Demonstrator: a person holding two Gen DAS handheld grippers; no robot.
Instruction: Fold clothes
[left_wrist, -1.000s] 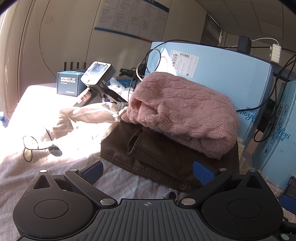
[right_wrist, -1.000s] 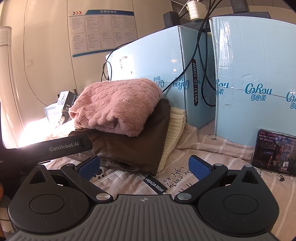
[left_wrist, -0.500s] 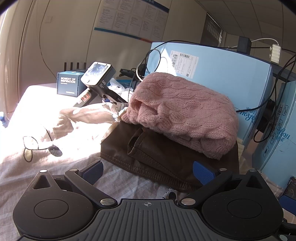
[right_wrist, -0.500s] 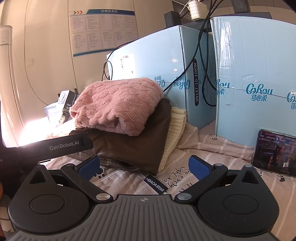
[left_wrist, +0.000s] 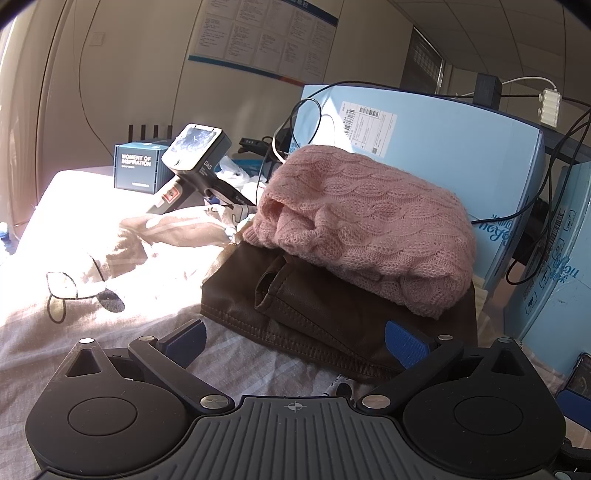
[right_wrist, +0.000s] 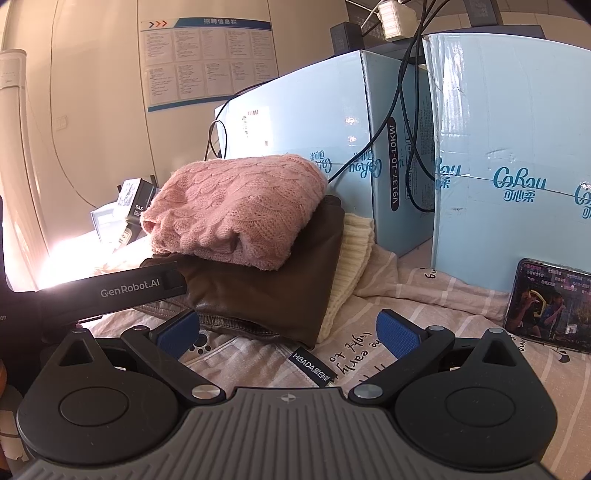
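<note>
Two tongs spread wide, both empty, in front of a stack of folded clothes.

My left gripper (left_wrist: 293, 338) and right gripper (right_wrist: 288, 334) hold nothing, blue pads well apart, low over the striped pinkish bedsheet (right_wrist: 424, 295). Folded pink cable-knit sweater (left_wrist: 365, 221) lies on top of a folded dark brown leather-look garment (left_wrist: 332, 314); cream ribbed knit (right_wrist: 351, 254) sits under them, poking out on the side toward the light-blue cardboard boxes (right_wrist: 498, 147). Black smartphone with lit screen (right_wrist: 546, 306) leans on the nearer box. Black handheld device with a screen (left_wrist: 192, 162) lies beyond the stack.
</note>
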